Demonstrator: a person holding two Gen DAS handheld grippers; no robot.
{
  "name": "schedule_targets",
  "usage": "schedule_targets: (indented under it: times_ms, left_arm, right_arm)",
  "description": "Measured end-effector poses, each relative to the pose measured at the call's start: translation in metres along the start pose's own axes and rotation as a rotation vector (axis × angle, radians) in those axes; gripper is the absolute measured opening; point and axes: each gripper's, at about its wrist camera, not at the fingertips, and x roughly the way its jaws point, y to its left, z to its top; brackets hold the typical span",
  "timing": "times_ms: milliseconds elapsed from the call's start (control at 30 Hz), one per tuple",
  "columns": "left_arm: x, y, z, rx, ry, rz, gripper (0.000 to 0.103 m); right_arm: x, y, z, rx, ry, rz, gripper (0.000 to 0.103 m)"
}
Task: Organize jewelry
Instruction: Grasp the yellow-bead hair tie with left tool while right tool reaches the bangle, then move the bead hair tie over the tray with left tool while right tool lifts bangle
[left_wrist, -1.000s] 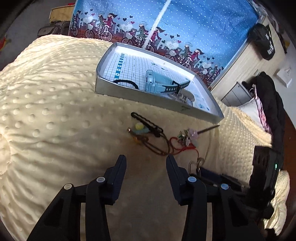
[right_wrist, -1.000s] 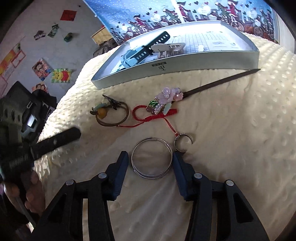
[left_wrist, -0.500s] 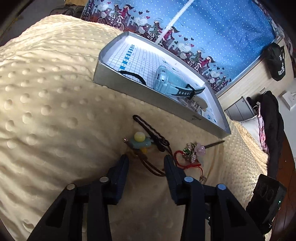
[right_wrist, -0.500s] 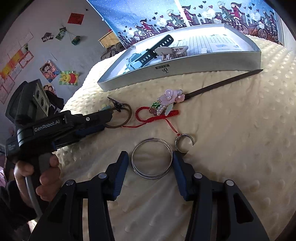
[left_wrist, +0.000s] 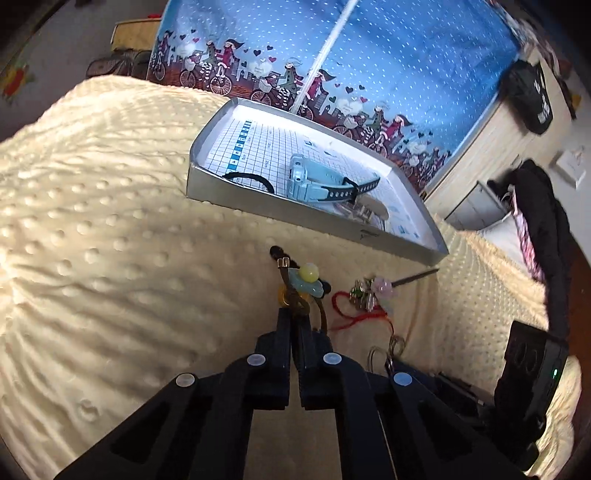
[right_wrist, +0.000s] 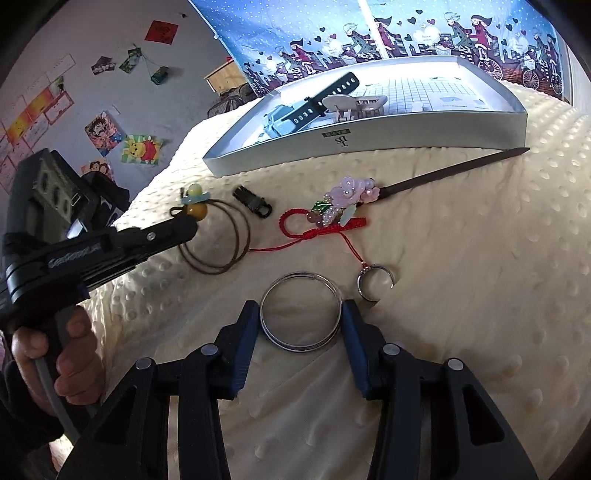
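Observation:
My left gripper (left_wrist: 295, 317) is shut on a brown cord bracelet (right_wrist: 218, 243), pinching it just below its yellow bead and pale blue flower (left_wrist: 306, 277). From the right wrist view, the left gripper (right_wrist: 186, 227) holds the beaded end slightly off the blanket. My right gripper (right_wrist: 299, 312) is open, its fingers flanking a pair of silver bangles (right_wrist: 334, 291) that lie flat. A small ring (right_wrist: 373, 284) on a red cord (right_wrist: 321, 229) lies beside them. The silver tray (left_wrist: 314, 218) holds a light blue watch (left_wrist: 314, 181) and a black hair tie (left_wrist: 251, 179).
A flower hairpin (right_wrist: 351, 195) with a dark stick (right_wrist: 454, 170) lies in front of the tray (right_wrist: 369, 136). A black clip (right_wrist: 255, 201) rests near the cord loops. A hair claw (right_wrist: 351, 103) sits in the tray. Everything is on a cream dotted blanket (left_wrist: 110, 258).
My left gripper moved forward onto the beaded brown cord and shut on it, pulling it away from the black clip. The right gripper stayed open around the bangles.

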Motion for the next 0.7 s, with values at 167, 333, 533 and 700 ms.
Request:
schedule_targets:
  times_ms: [167, 333, 533, 700]
  left_arm:
    - [-0.021, 0.002, -0.011, 0.013, 0.008, 0.006, 0.003]
    - [-0.036, 0.006, -0.013, 0.006, -0.014, -0.003, 0.003]
    - [-0.045, -0.011, 0.010, 0.049, -0.046, -0.020, 0.003]
    - [-0.045, -0.024, 0.045, 0.085, -0.122, 0.013, 0.003]
  right_arm:
    - [-0.007, 0.006, -0.004, -0.038, -0.010, 0.008, 0.041]
    - [-0.029, 0.024, -0.008, -0.136, -0.107, 0.013, 0.040]
    - [-0.054, 0.030, 0.002, -0.179, -0.196, -0.005, 0.040]
    - [-0.078, 0.011, 0.015, -0.126, -0.264, -0.039, 0.040]
